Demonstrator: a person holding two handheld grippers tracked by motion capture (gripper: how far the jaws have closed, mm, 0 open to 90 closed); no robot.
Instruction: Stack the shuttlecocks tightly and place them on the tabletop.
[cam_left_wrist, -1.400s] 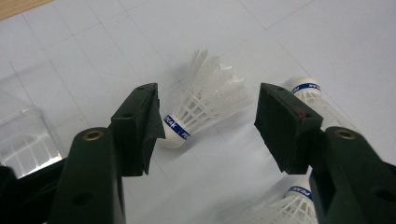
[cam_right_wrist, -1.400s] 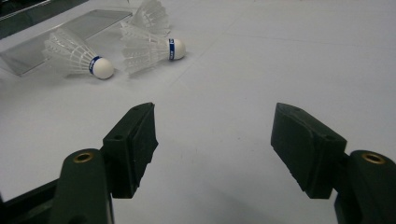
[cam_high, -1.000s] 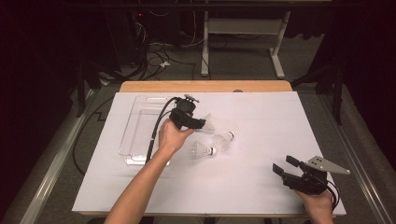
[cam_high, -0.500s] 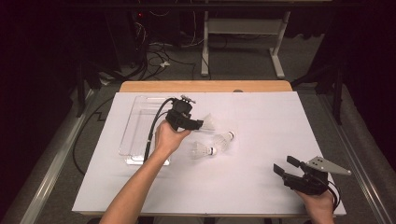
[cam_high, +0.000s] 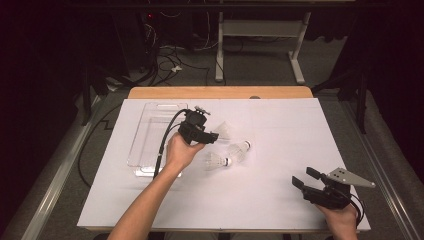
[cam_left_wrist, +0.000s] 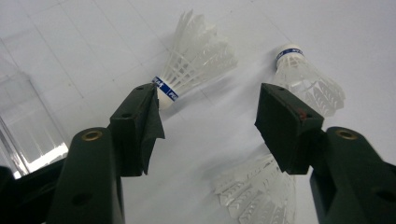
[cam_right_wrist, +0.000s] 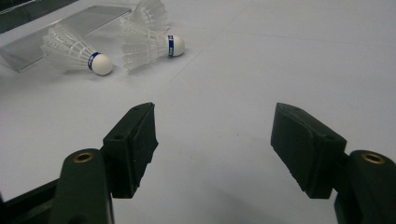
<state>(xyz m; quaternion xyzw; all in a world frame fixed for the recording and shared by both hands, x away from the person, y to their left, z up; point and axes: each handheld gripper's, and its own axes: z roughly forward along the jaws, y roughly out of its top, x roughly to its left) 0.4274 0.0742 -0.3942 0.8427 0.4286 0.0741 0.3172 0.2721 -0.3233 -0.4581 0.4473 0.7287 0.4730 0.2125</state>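
Step in hand: approach to grasp; the left gripper (cam_high: 214, 137) hangs with fingers spread wide and empty over three white shuttlecocks (cam_high: 218, 161) lying close together mid-table, just beside a clear tray (cam_high: 145, 145). Next move, by judgement: lower and close on one cork without crushing feathers. Right gripper (cam_high: 305, 178) rests open, empty, well apart; white-covered table (cam_high: 280, 215), dark room, cables on the floor (cam_high: 167, 60).

Overhead light fell evenly on the white paper-covered desk (cam_high: 260, 200); surrounding floor stayed dim. Shadows were soft and short. Mild glare marked the clear plastic rectangular tray (cam_high: 145, 150). The gripper views were sharp at centre, with near jaws slightly soft.
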